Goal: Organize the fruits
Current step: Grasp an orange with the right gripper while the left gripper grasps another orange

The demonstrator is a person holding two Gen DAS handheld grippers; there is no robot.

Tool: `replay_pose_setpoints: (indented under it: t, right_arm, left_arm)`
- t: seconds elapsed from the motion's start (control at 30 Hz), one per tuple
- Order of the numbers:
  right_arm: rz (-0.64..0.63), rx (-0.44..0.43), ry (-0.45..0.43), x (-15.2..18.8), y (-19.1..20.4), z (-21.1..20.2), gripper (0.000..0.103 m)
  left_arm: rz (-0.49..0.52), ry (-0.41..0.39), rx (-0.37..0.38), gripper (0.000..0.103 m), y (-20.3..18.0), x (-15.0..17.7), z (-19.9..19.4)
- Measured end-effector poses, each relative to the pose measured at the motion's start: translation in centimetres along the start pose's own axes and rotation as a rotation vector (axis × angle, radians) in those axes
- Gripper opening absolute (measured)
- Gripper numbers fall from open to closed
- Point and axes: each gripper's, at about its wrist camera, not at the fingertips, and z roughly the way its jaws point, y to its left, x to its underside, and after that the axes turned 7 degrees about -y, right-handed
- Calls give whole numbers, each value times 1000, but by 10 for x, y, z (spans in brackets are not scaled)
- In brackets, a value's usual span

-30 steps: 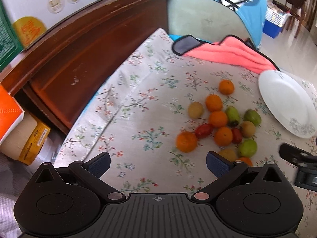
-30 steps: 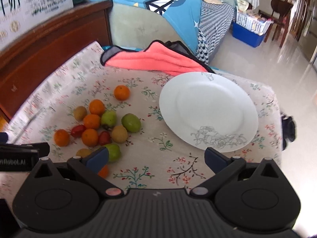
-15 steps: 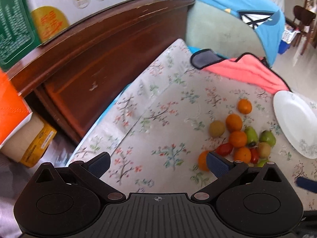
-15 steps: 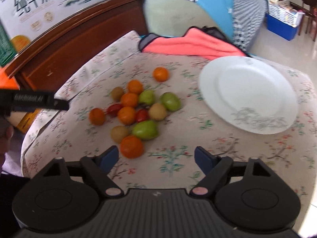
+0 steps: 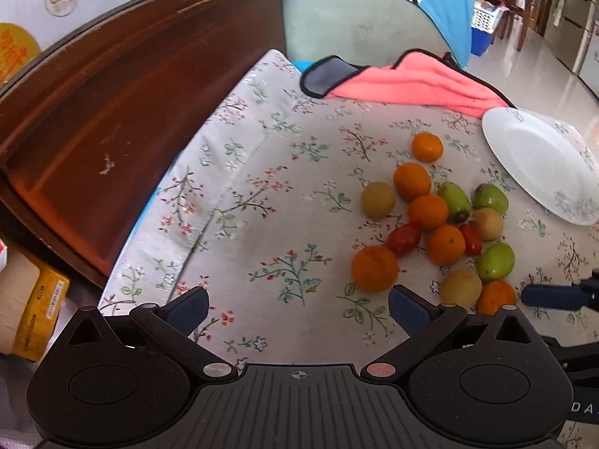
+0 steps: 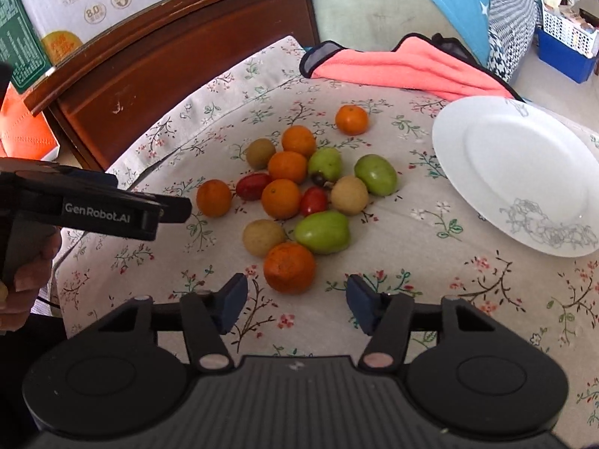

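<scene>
Right gripper (image 6: pixel 296 301) sits low centre in its own view, jaws half-spread and just been closing, nothing between them yet; the nearest orange (image 6: pixel 289 267) of the fruit pile lies just above the gap. Left gripper (image 5: pixel 298 305) gapes wide over bare floral tablecloth (image 5: pixel 262 224), pile up to its right. White plate (image 6: pixel 516 176) sits far right.

Right gripper (image 6: pixel 295 303): black ribbed body, blue pads (image 6: pixel 234 301), round silver pivot screws. Left gripper (image 5: pixel 297 308) matches it, white "GenRobot.AI" lettering along its side
</scene>
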Motion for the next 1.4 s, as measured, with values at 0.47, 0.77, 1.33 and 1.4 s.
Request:
replay_pose_setpoints:
  t: [0.47,0.77,1.33,1.4]
  right_arm:
    - [-24,6,-11,-2,5,6,55]
    - [-38,15,-21,-3,6,8,47]
    - [-17,-11,-26,-4,3,8,31]
    - [-13,-13,-24,-4,2,7,31]
  left_arm:
    - [52,-43,20,100,-8,-3,7]
    - [74,-16,33,100,-16,-3,15]
    - [62,-31,104,45,-18,-4,21]
    - [58,-29,112,37,-17,-3,22]
